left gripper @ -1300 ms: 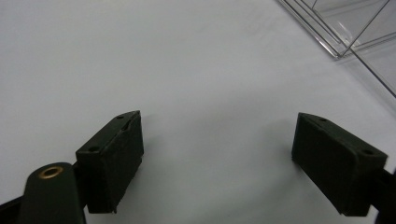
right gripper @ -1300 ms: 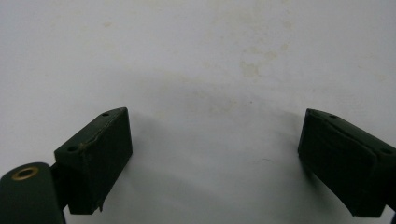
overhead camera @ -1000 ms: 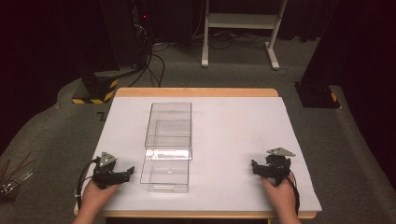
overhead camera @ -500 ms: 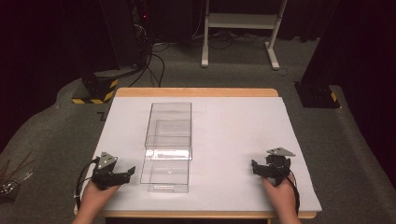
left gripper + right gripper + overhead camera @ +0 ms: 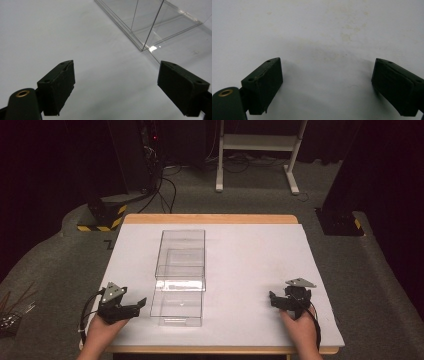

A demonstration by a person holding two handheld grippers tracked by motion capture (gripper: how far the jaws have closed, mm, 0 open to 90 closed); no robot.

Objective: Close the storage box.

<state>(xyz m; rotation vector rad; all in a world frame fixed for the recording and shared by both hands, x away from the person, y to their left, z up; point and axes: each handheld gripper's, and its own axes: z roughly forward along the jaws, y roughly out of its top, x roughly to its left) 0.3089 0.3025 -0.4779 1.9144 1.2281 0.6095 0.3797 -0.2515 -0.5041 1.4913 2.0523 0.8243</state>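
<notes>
- Resting low on the white table (image 5: 250, 260), both hands flank the clear box (image 5: 179, 277): left gripper (image 5: 134, 306) just beside its near end, right gripper (image 5: 274, 299) well apart.
- Left gripper (image 5: 116, 85) view: jaws spread, box corner (image 5: 145, 47) ahead-right; swing right squarely before closing.
- Right gripper (image 5: 325, 85) view: jaws spread over bare table.

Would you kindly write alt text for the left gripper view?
The left gripper, its two black jaws wide apart and holding nothing, points over the white table top toward the near corner of a clear plastic box at upper right.
</notes>
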